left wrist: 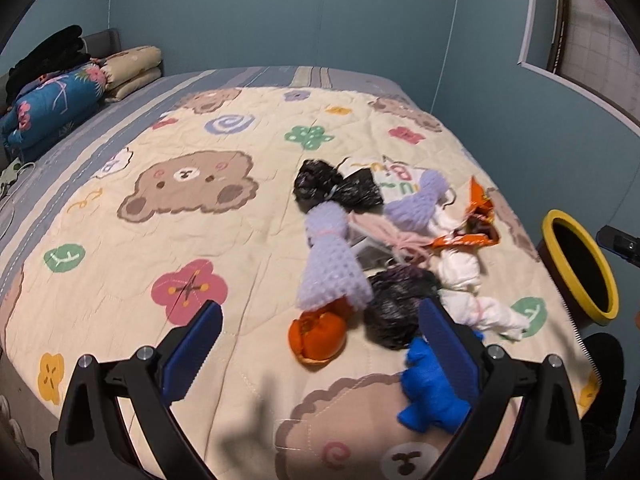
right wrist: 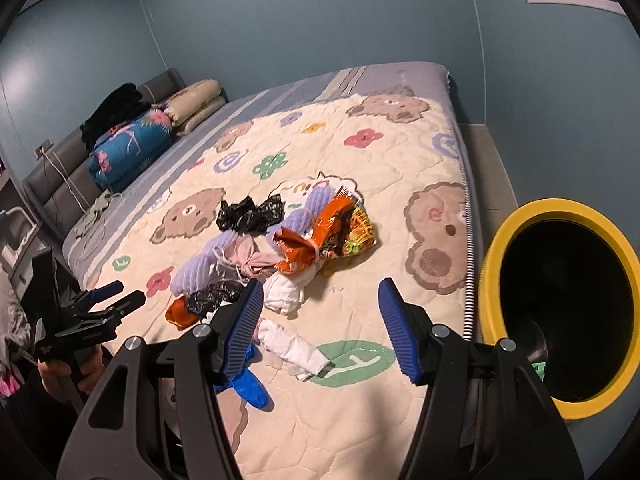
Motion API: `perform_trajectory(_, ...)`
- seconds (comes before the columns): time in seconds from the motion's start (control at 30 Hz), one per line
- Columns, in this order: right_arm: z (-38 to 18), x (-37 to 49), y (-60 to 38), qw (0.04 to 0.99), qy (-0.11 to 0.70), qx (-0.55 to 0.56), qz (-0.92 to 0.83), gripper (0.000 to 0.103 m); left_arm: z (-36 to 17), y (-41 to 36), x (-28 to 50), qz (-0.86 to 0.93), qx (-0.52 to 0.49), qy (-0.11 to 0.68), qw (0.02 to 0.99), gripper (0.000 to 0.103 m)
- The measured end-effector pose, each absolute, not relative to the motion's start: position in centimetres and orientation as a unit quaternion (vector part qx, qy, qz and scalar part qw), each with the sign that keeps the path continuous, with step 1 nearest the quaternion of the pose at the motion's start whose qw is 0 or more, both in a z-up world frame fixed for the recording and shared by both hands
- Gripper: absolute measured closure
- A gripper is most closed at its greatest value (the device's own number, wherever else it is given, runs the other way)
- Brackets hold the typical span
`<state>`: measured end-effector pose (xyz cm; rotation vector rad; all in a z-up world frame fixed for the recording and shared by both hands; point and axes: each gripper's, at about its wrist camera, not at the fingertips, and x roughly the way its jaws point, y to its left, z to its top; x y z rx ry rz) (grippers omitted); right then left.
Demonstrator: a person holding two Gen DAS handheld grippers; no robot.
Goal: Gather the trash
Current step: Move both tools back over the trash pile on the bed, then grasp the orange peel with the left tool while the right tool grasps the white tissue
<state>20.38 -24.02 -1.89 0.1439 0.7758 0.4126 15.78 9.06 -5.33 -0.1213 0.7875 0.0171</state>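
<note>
Both the left gripper (left wrist: 320,344) and the right gripper (right wrist: 322,328) are released and empty; the trash pile (right wrist: 280,248) lies ahead on the quilt (right wrist: 400,160), left of the yellow-rimmed bin (right wrist: 492,248), nearer the left gripper.

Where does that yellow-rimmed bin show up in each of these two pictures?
Left wrist view: the yellow-rimmed bin sits at the far right edge, beside the bed.
Right wrist view: it fills the right side, large and close.
Shared landmark: the orange snack wrapper in the trash pile.
</note>
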Motion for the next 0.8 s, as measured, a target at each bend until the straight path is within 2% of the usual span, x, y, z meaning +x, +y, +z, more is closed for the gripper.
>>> perform_trajectory(0.8,-9.9,22.1,-17.3,0.851,0.457,-0.051,0.253,0.048,-11.0,10.0,18.0,0.015,-0.069,0.439,0.896,0.008)
